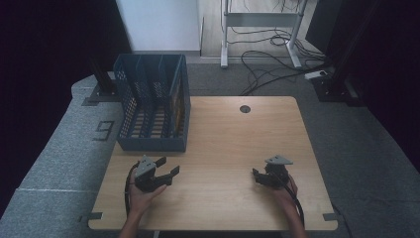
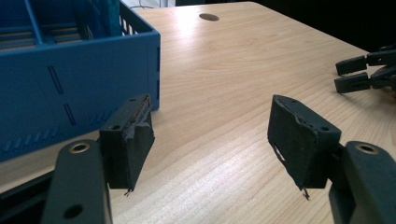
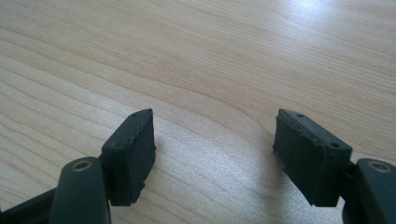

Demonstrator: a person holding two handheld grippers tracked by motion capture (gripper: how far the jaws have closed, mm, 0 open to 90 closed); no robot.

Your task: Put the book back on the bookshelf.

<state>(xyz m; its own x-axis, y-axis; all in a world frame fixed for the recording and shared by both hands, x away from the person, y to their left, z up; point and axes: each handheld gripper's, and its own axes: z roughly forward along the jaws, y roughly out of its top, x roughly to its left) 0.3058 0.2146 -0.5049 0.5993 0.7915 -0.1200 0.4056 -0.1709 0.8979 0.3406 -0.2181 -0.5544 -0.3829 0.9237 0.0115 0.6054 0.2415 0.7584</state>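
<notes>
The blue basket (image 1: 153, 106) stands at the desk's (image 1: 233, 148) far left corner, long axis running away from the person, its near wall just ahead of the left claw (image 1: 168, 167); that claw is the nearer one, jaws apart with nothing between them; in the left claw's own view the basket's near corner (image 2: 140, 70) rises just beyond the left pad (image 2: 130, 144); the right claw (image 1: 257, 176) rests well apart to the right, also spread and empty over bare wood (image 3: 196, 70); open desk lies between the two claws and to the basket's right.
</notes>
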